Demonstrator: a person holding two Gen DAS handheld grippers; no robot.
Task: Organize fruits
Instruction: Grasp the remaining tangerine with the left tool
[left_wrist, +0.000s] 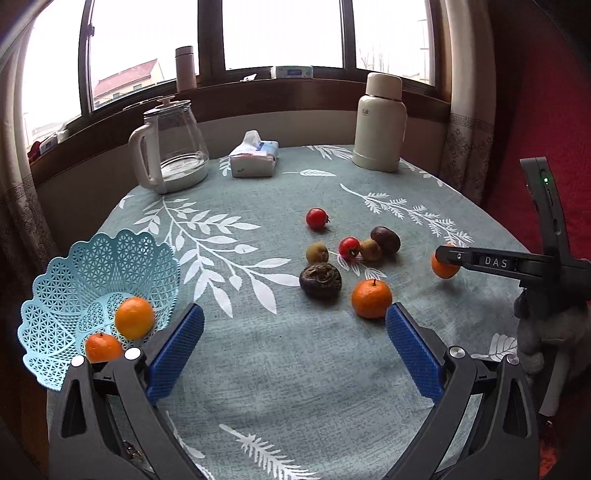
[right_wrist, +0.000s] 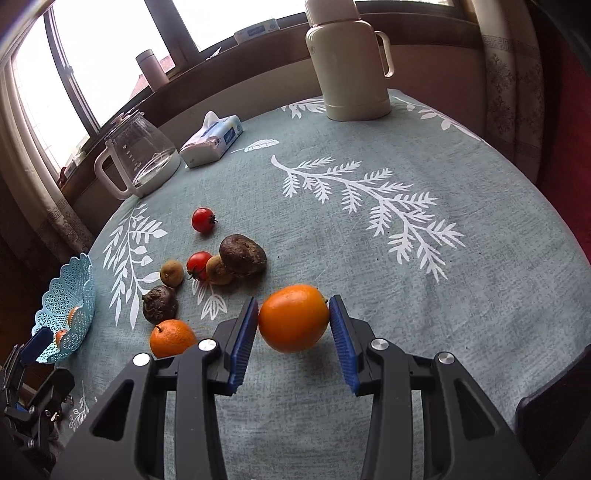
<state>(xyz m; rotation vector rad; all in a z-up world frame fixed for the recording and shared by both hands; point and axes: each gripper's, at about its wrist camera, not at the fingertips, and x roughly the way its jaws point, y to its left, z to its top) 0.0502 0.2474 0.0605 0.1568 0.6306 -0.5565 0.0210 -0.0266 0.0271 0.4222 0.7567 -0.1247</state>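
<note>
There are four oranges (left_wrist: 371, 298), two red tomatoes (left_wrist: 317, 218), two dark brown fruits (left_wrist: 320, 280), two small tan fruits (left_wrist: 317, 252), one blue basket (left_wrist: 66, 273), one glass kettle (left_wrist: 171, 146), one tissue pack (left_wrist: 254, 155) and one cream flask (left_wrist: 380, 123).

Desk cloth (right_wrist: 369, 258): woven, matt, coarse weave, white leaf print. Basket (left_wrist: 74, 280): pale blue plastic lattice, slight sheen. Oranges (right_wrist: 293, 317): glossy, finely dimpled peel. Dark fruits (right_wrist: 242, 254): dull, wrinkled skin. Tomatoes (right_wrist: 202, 219): smooth, shiny. Kettle (left_wrist: 177, 144): clear glass, white plastic handle. Flask (left_wrist: 380, 122): cream, satin finish. Tool pads (left_wrist: 177, 354): blue, ribbed; frames matt black plastic with metal pins.
</note>
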